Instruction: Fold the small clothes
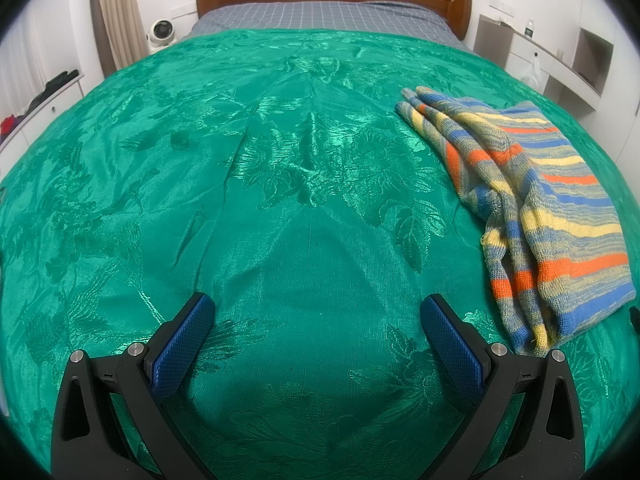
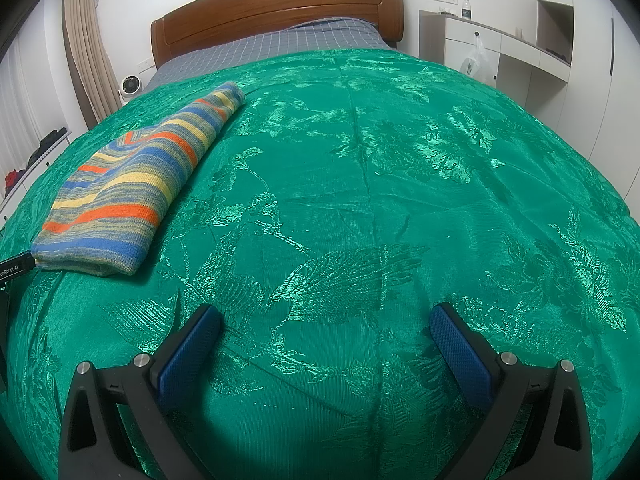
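Your left claw (image 1: pixel 316 312) and right claw (image 2: pixel 325 322) both gape empty; the folded striped sweater (image 1: pixel 532 208) lies between them on the green bedspread (image 1: pixel 280 200)

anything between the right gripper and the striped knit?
Nothing but bare green bedspread. In the right wrist view the open right gripper and the folded striped knit are apart, with only cloth between them.

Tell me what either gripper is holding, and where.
Nothing: the left gripper and right gripper are both open over the green bedspread; the striped knit garment lies untouched.
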Available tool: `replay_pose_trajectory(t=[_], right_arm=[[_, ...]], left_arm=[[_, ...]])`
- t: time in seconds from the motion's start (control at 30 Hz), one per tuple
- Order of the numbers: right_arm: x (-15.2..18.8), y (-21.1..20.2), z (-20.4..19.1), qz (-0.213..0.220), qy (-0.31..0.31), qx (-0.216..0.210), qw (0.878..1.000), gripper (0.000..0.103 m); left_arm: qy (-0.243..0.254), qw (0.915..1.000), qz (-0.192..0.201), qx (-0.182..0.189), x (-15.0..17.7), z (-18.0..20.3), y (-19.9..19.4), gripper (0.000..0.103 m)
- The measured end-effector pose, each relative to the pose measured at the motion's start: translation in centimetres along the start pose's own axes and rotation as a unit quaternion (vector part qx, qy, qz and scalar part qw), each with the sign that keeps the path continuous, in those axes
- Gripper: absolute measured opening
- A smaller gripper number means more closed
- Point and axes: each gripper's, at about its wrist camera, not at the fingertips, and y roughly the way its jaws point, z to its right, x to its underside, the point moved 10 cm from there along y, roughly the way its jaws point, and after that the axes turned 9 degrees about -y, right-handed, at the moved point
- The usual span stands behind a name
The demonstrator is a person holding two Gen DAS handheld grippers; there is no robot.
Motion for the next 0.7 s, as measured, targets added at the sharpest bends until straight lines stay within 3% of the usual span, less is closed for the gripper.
replay_pose_trajectory(t=[0.7], right_arm=[[0.04, 0.06, 0.01, 0.003, 0.002, -0.004, 1.000, 0.103]], left_arm=[[0.000, 1.0000, 0.000, 0.000, 0.00, 0.01, 0.02, 0.103]])
